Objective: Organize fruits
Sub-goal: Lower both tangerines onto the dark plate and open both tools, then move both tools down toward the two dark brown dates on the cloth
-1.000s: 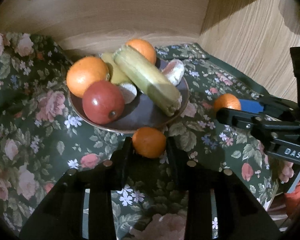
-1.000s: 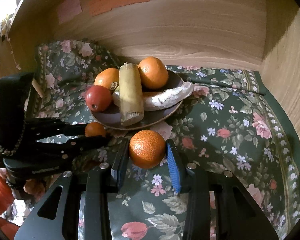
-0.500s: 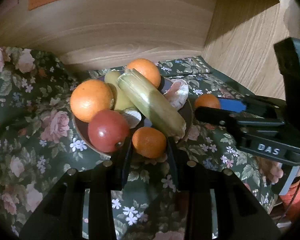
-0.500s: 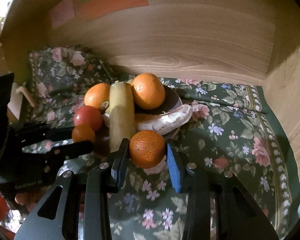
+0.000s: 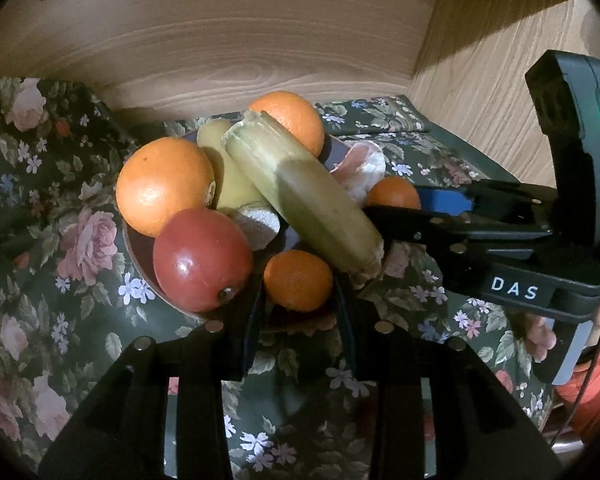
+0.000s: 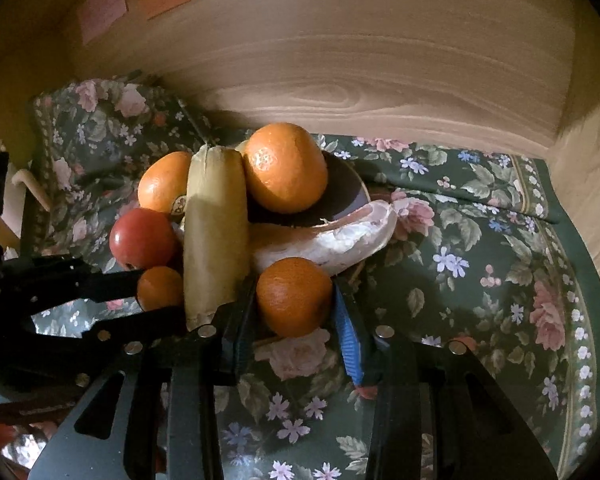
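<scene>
Both held fruits got carried from the floral green cloth [image 6: 480, 264] up to the dark round plate [image 6: 346, 190], so dropping them in looks next. The long yellow-green husked corn cob [image 5: 304, 196] runs diagonally, cut end lower right.

Right gripper [image 6: 296, 312] fingers clamp a small orange mandarin [image 6: 294, 296] mid-frame at the plate's near edge; left gripper [image 5: 299, 292] fingers clamp a smaller orange tangerine [image 5: 298, 280], centre frame over the rim.

Floral cloth [image 6: 480, 264]; fruit plate [image 6: 348, 196] atop

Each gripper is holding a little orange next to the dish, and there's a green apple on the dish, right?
Almost. The apple on the dark brown dish is red, not green, as the left wrist view shows. Each gripper, left and right, does hold a small round orange beside it.
</scene>
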The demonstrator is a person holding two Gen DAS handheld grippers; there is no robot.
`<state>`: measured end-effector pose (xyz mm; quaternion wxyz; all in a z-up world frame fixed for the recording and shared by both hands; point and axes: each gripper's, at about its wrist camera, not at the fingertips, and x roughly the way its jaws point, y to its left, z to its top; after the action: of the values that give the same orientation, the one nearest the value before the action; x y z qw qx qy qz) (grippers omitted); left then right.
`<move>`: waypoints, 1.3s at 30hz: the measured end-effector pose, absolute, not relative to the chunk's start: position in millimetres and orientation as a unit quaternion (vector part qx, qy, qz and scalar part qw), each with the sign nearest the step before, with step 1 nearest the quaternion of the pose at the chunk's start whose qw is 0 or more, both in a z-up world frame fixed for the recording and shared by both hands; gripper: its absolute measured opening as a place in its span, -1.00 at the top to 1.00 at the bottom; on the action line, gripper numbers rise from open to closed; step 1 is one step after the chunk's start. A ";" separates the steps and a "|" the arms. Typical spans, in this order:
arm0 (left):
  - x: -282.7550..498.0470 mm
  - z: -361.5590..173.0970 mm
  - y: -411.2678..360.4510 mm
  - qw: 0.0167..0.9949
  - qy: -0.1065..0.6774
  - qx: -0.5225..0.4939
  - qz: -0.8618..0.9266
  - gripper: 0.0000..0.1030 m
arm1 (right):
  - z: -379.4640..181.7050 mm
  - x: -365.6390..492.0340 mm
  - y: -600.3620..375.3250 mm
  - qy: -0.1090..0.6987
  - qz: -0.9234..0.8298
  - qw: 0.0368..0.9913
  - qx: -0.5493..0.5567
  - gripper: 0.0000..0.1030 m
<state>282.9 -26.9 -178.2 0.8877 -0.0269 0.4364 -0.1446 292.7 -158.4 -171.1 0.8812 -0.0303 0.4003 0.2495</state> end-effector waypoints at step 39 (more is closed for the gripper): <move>148.8 -157.4 13.4 0.916 0.387 -0.030 -0.099 -0.14 | -189.1 163.6 -137.9 0.383 0.279 0.880 -0.023 0.14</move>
<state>148.8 13.4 -157.4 0.9164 -0.0297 0.3866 -0.0994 163.6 -137.9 -189.1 0.8803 -0.0230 0.3833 0.2786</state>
